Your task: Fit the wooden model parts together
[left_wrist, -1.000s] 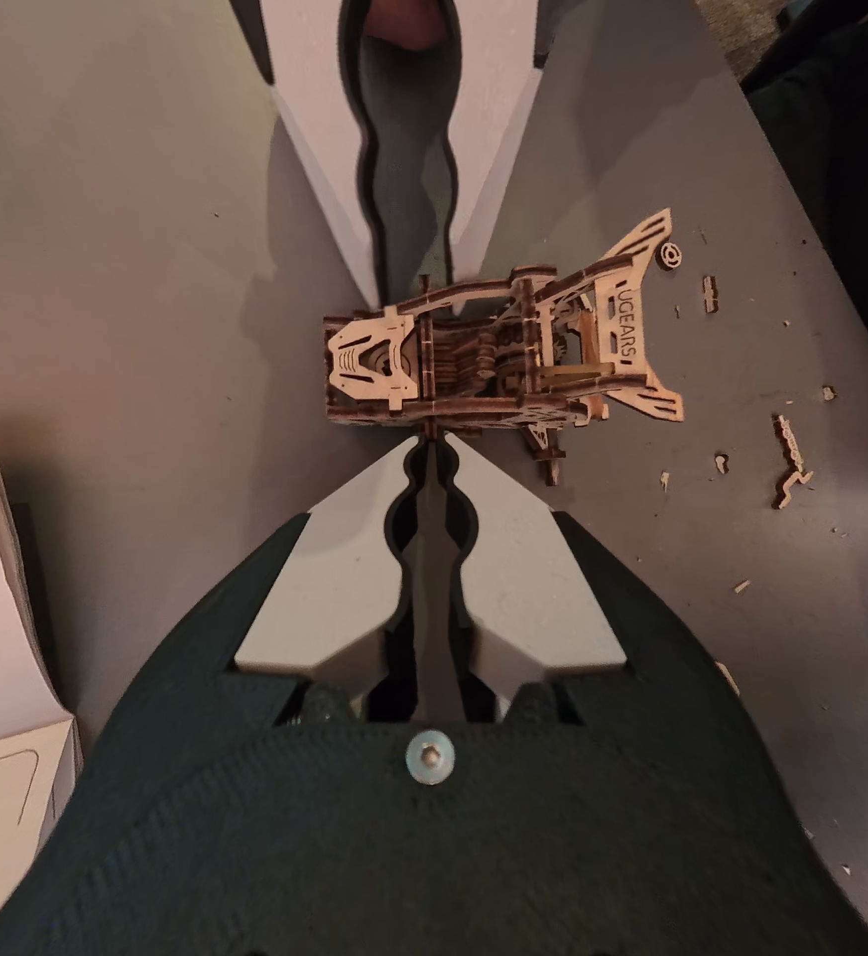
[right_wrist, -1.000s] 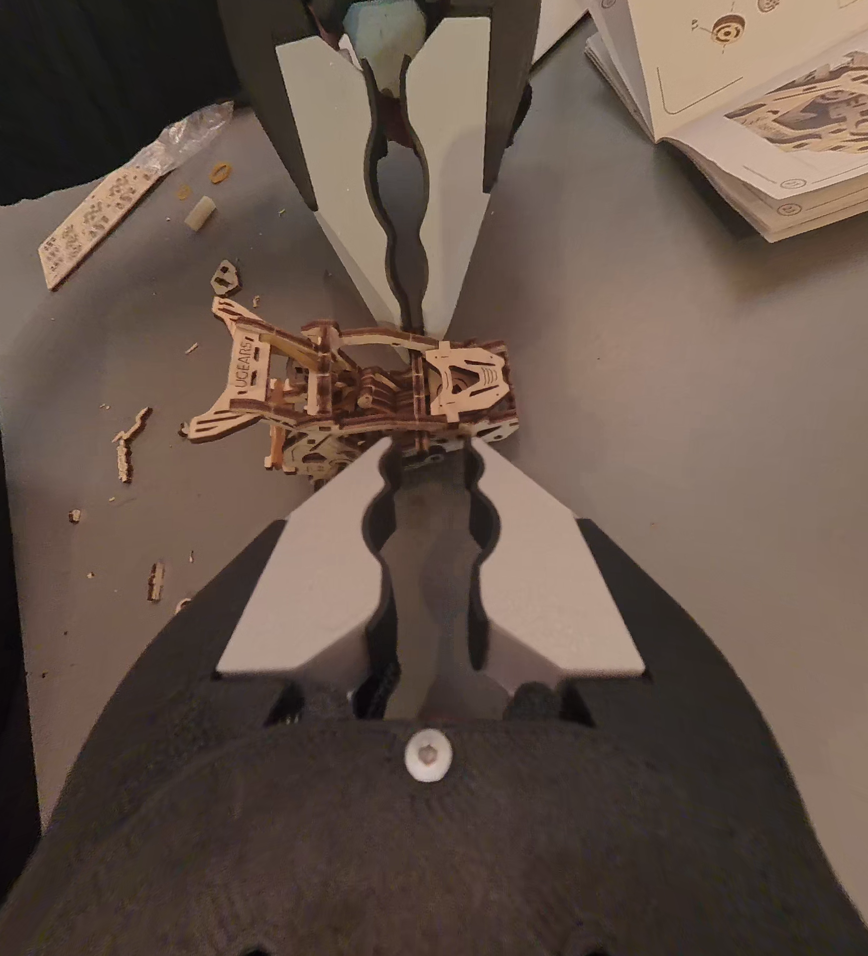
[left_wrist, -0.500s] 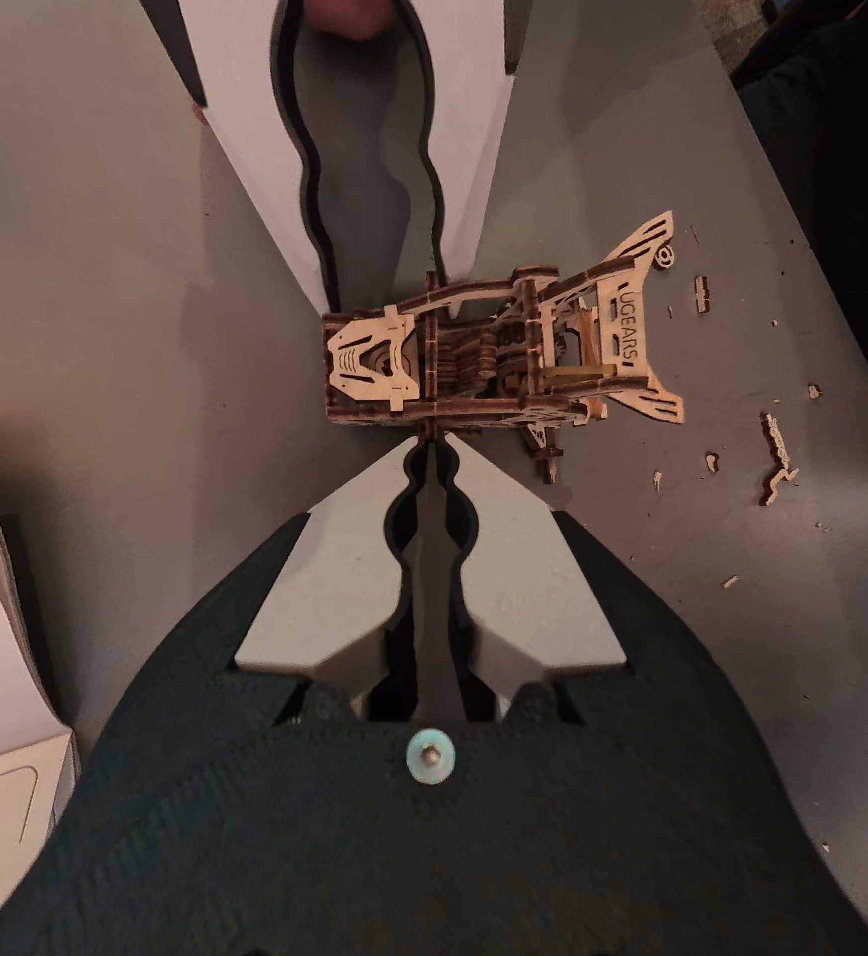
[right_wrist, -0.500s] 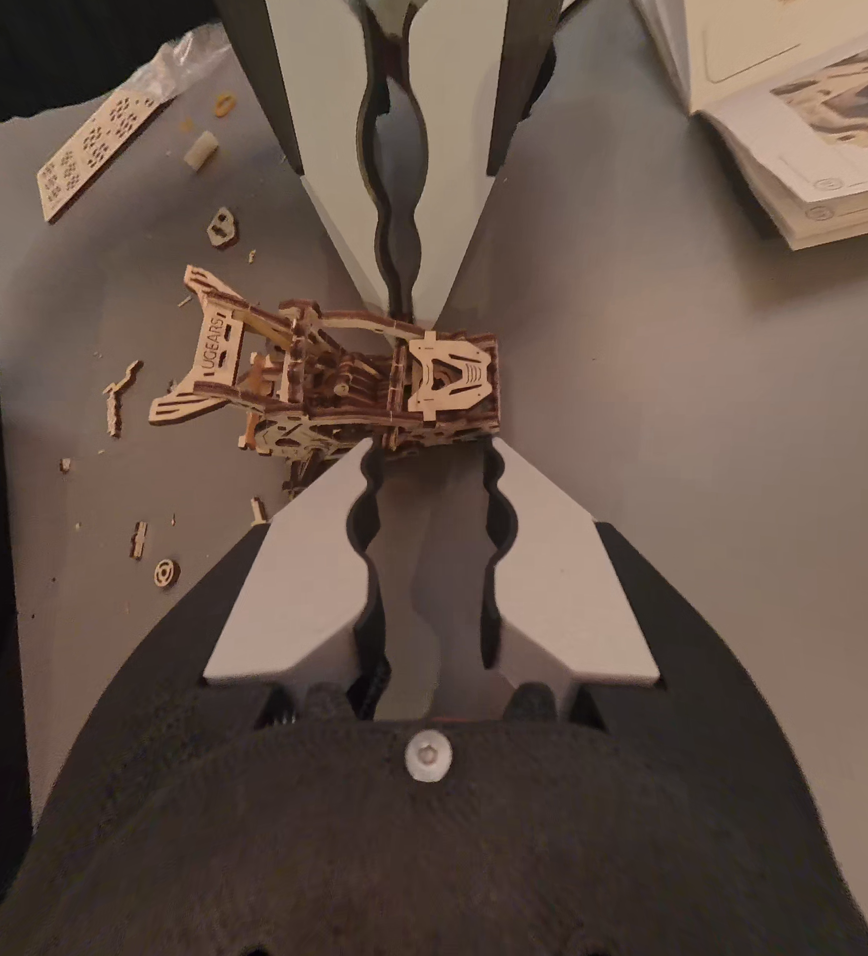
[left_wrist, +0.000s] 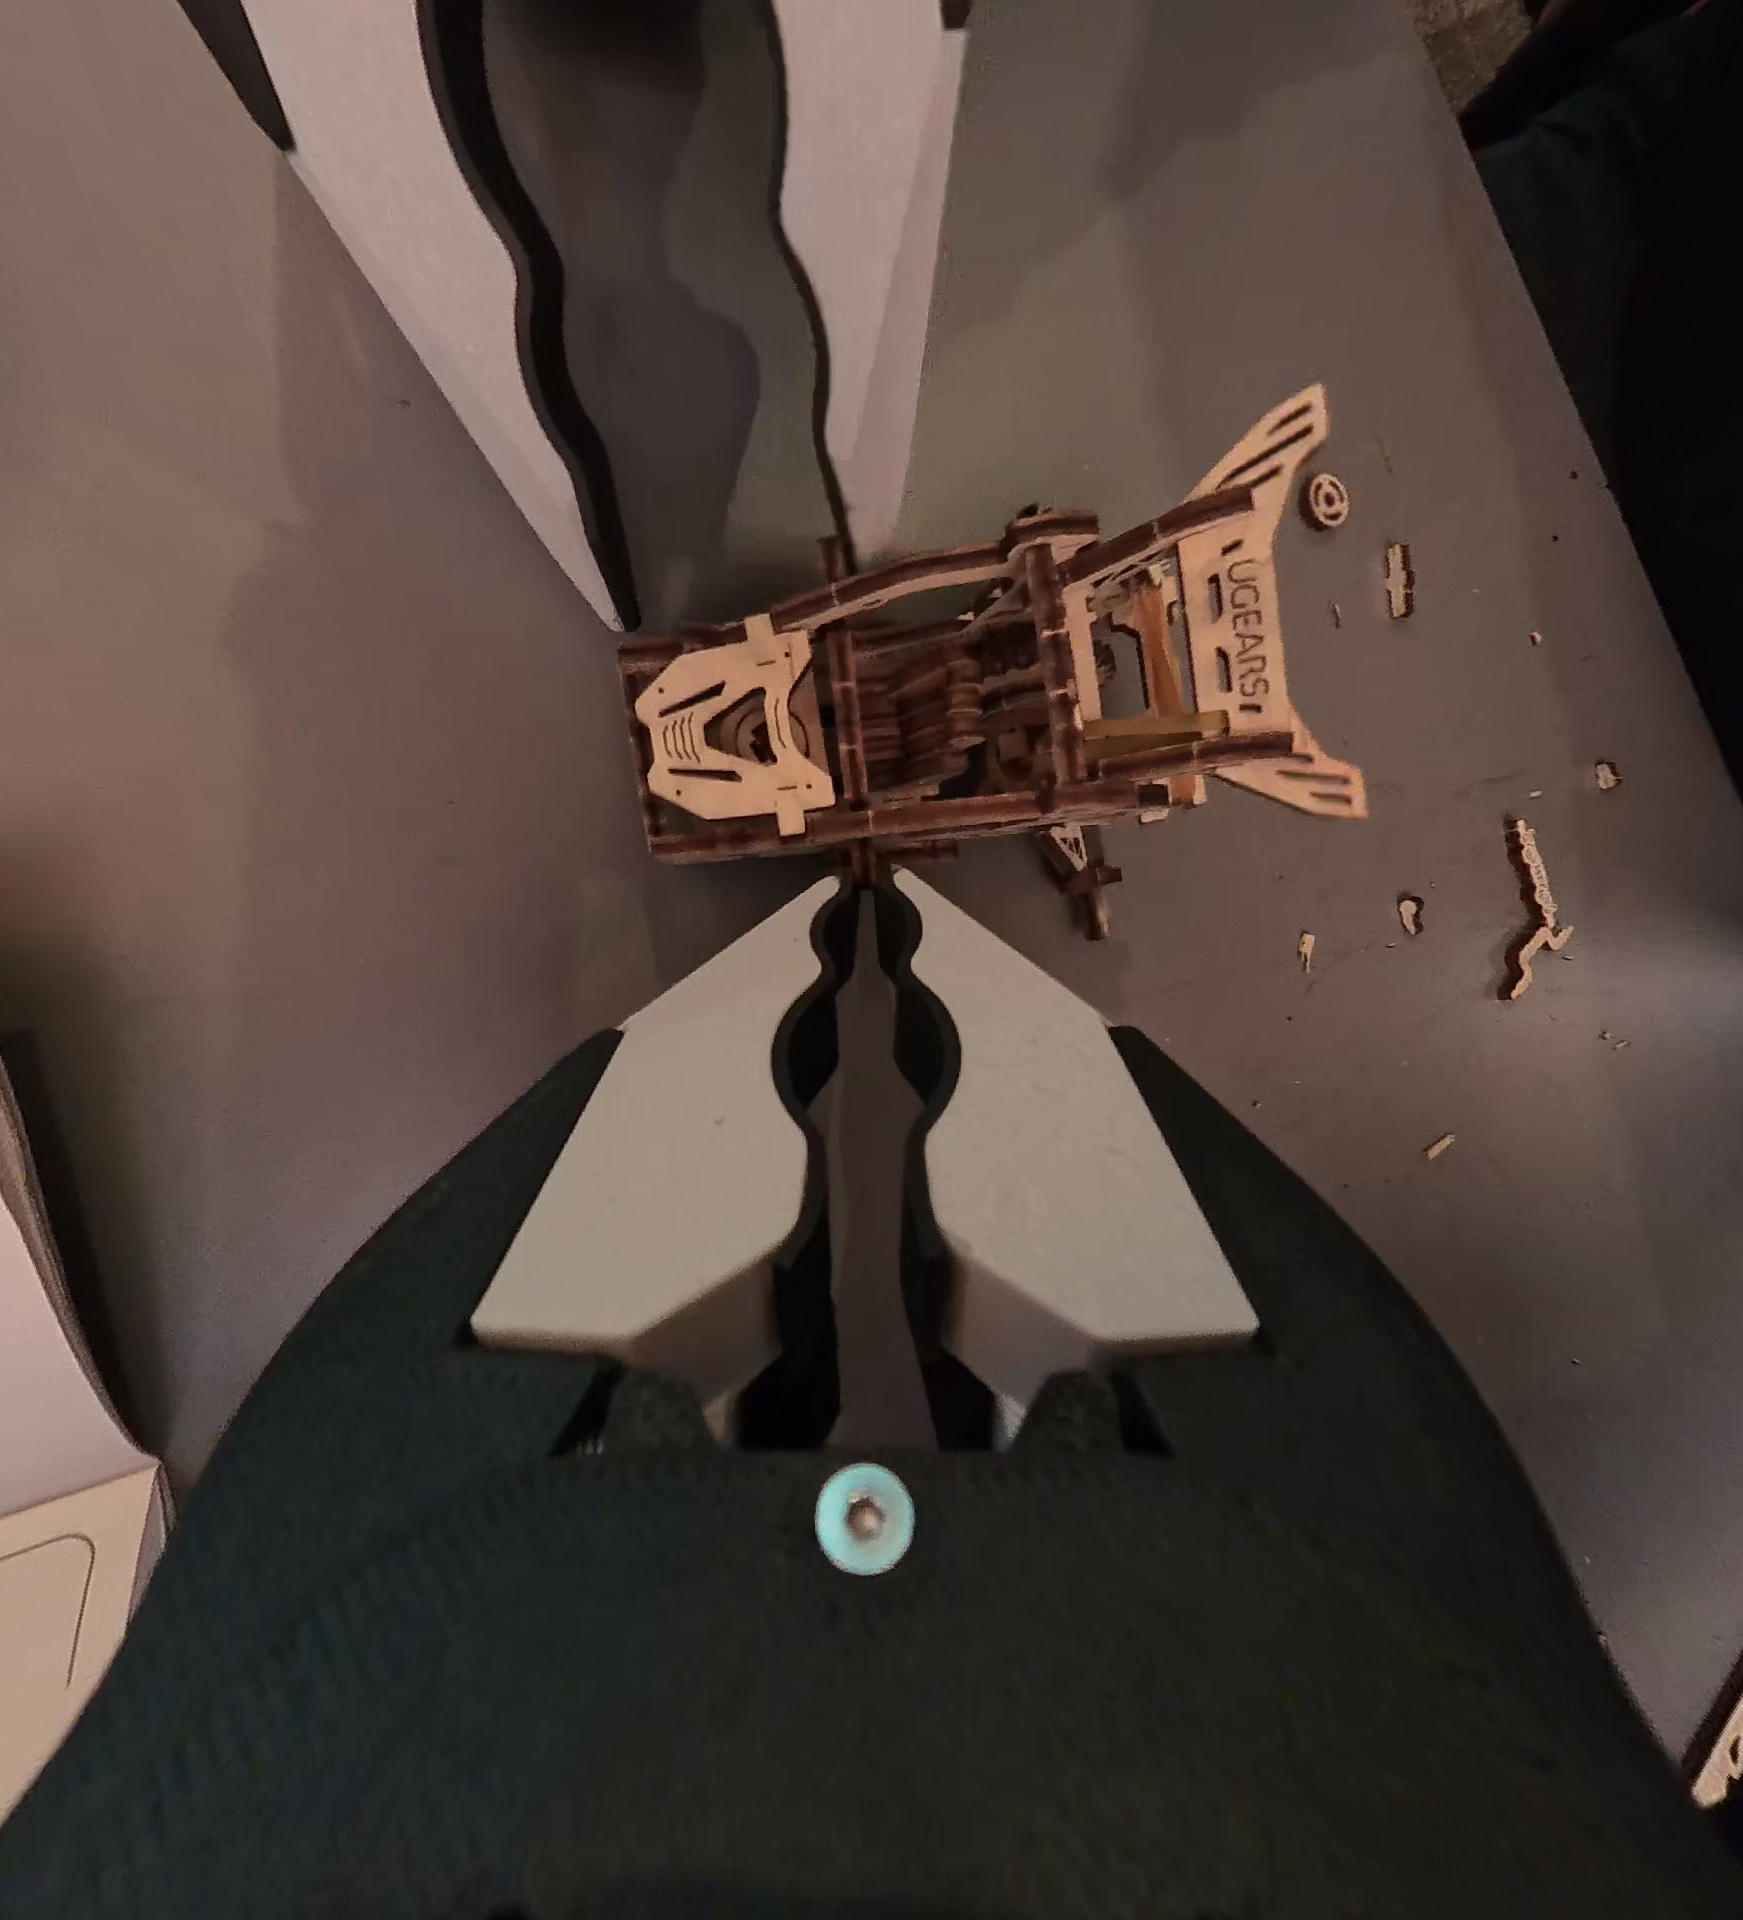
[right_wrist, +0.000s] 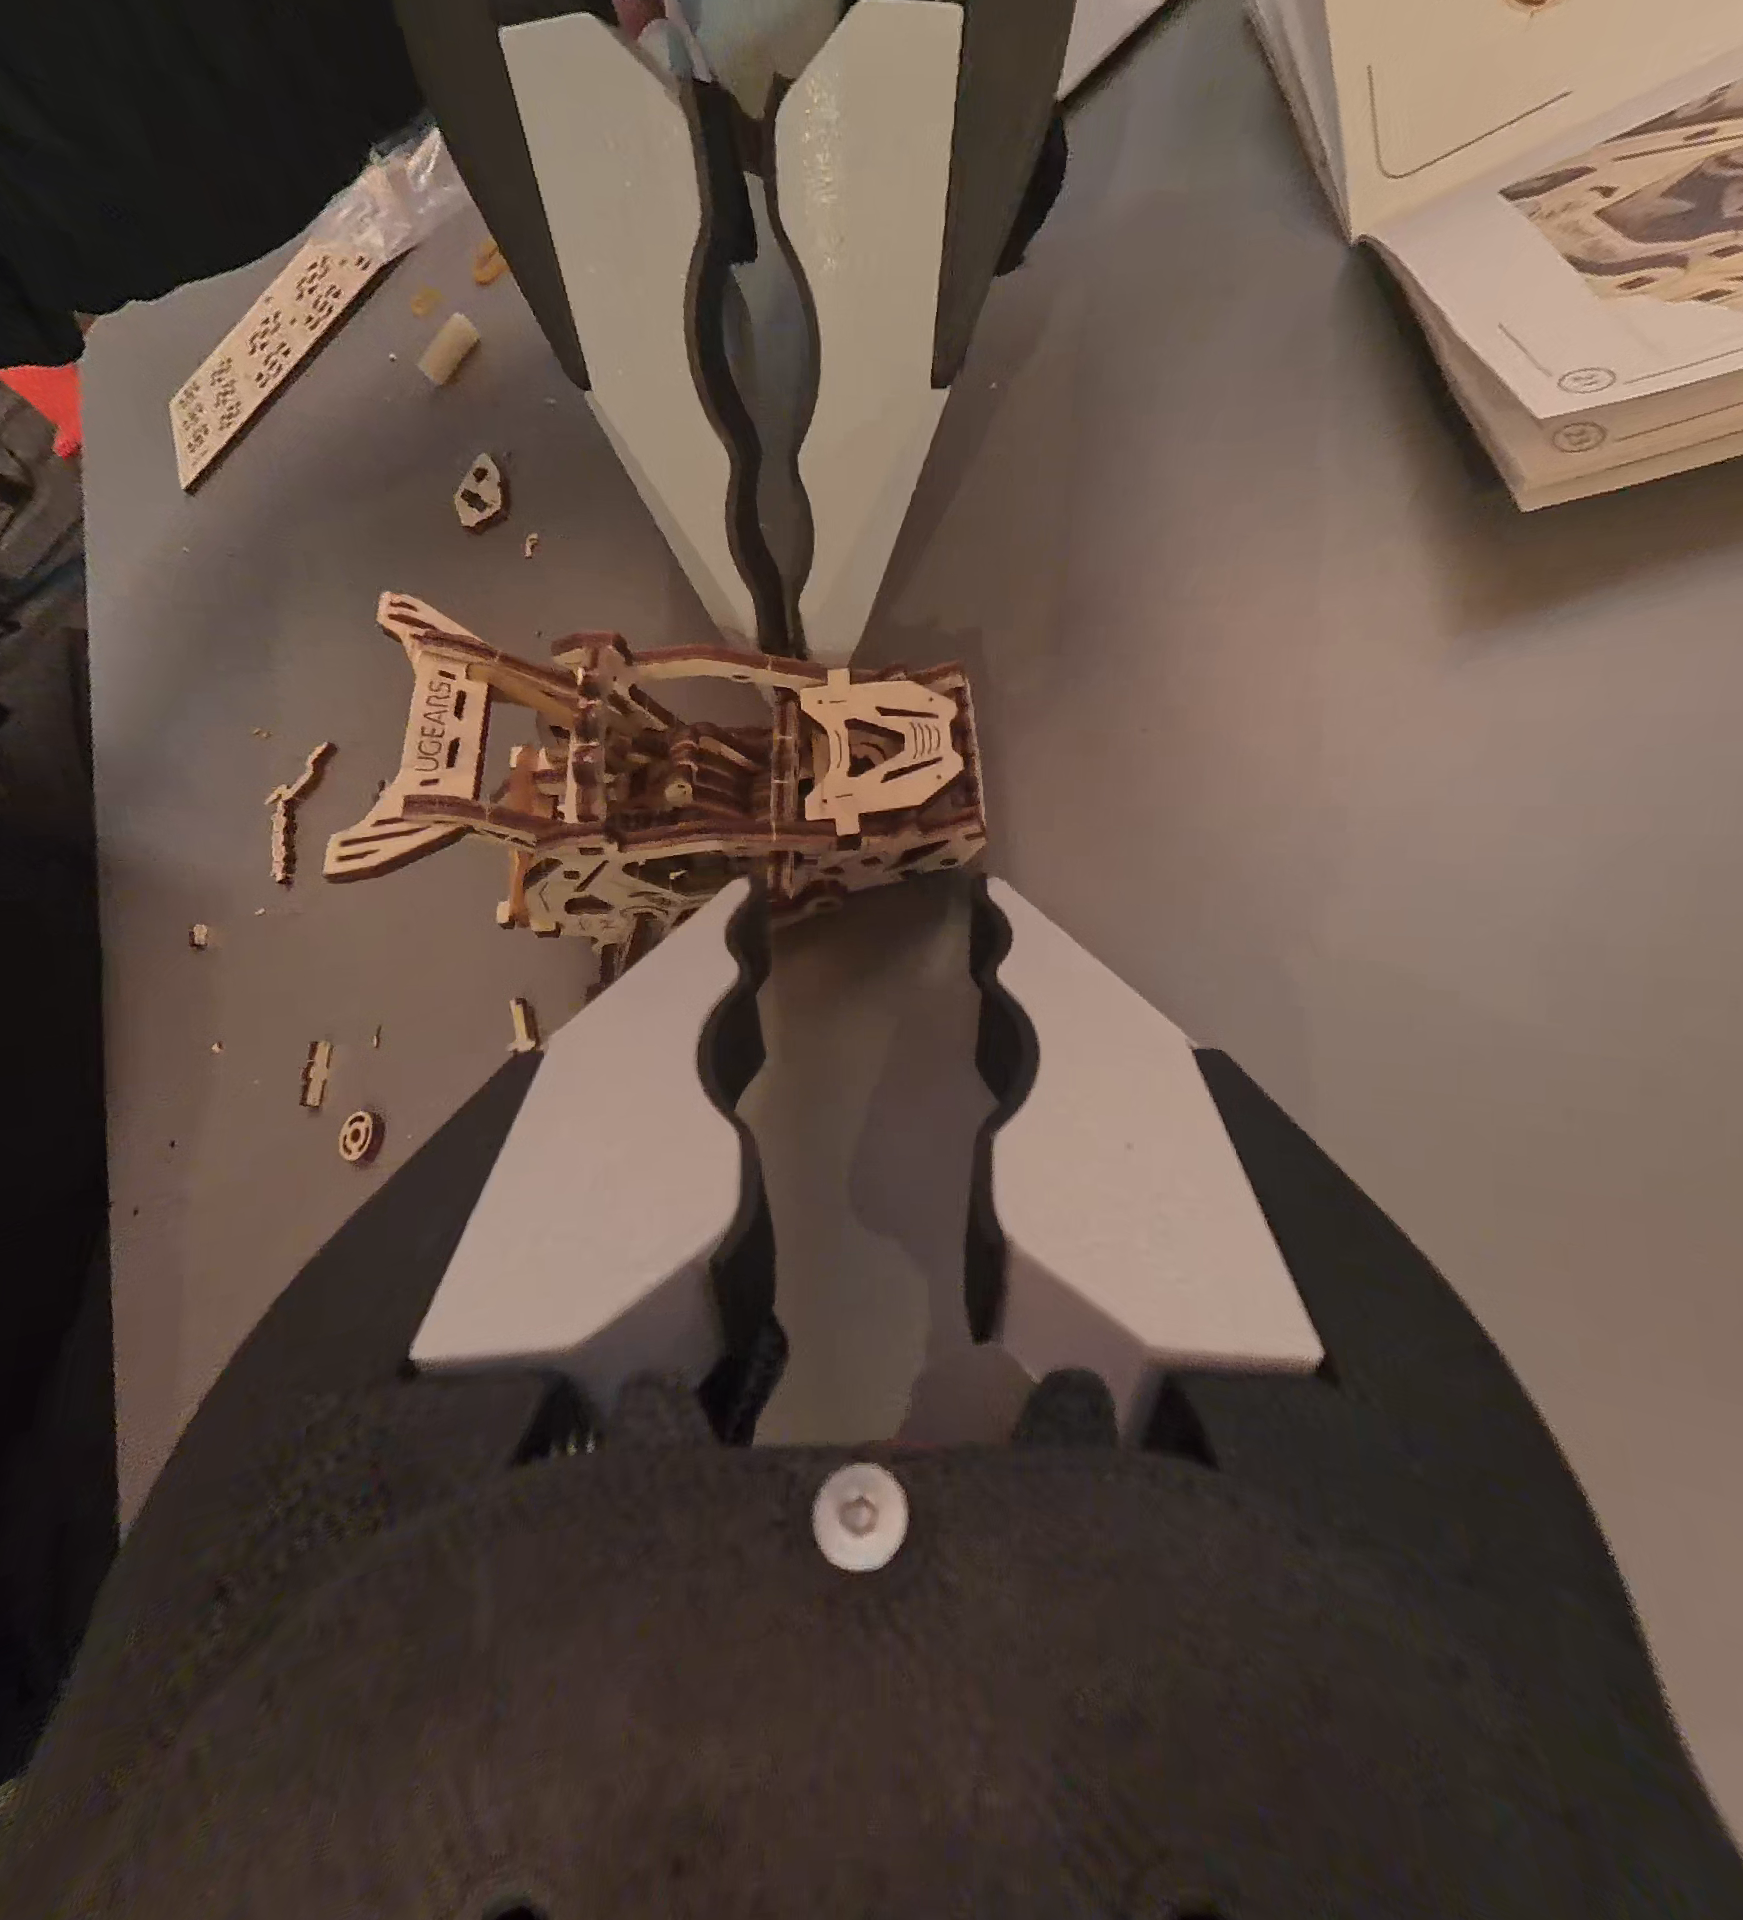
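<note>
2 claws flank the wooden model: left claw pinches its frame, right claw gapes wide.

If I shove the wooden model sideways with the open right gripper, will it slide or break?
The wooden model looks light, thin laser-cut ply, so it probably slides easily on the smooth grey table. Its splayed tail fins and thin struts look fragile. The left gripper pinches a tab, so it may pivot there.

The wooden model sits on the table between the two facing grippers, scraps to its left, the instruction booklet far right.
</note>
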`<state>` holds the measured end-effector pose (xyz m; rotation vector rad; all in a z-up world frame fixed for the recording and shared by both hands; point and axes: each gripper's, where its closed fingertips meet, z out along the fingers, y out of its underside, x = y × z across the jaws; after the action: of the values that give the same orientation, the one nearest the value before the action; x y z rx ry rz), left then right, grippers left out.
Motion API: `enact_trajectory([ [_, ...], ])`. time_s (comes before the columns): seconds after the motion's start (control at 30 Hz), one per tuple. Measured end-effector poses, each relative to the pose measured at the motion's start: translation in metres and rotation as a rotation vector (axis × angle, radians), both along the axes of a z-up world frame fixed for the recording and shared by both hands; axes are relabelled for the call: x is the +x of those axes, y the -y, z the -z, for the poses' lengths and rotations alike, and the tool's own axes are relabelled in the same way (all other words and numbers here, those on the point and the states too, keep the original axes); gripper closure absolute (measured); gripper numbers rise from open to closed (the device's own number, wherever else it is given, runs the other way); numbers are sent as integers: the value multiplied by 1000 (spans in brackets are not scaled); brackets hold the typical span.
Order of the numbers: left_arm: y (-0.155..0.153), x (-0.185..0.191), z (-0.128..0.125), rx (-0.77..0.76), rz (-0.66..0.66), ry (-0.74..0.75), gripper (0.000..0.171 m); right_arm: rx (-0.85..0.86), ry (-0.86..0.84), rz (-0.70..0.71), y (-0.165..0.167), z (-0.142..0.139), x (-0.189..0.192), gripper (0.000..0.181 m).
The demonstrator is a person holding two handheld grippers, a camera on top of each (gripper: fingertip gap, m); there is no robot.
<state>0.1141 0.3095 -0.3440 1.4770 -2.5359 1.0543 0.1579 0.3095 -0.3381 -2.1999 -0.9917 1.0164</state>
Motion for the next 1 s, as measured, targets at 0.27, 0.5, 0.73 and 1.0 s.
enact_trajectory([
  [0.27, 2, -1, 1, -1, -1, -16, 170, -19, 11, -54, 4, 1, -1, 140],
  [0.5, 3, -1, 2, -3, -5, -17, 169, -1, 16, -95, 1, 1, -4, 149],
  [0.73, 1, 0, 2, -17, -24, -18, 169, -17, -24, -113, 1, -2, -6, 169],
  [1.0, 4, 1, 1, -96, -155, 65, 170, -42, -47, -112, 2, -3, -6, 179],
])
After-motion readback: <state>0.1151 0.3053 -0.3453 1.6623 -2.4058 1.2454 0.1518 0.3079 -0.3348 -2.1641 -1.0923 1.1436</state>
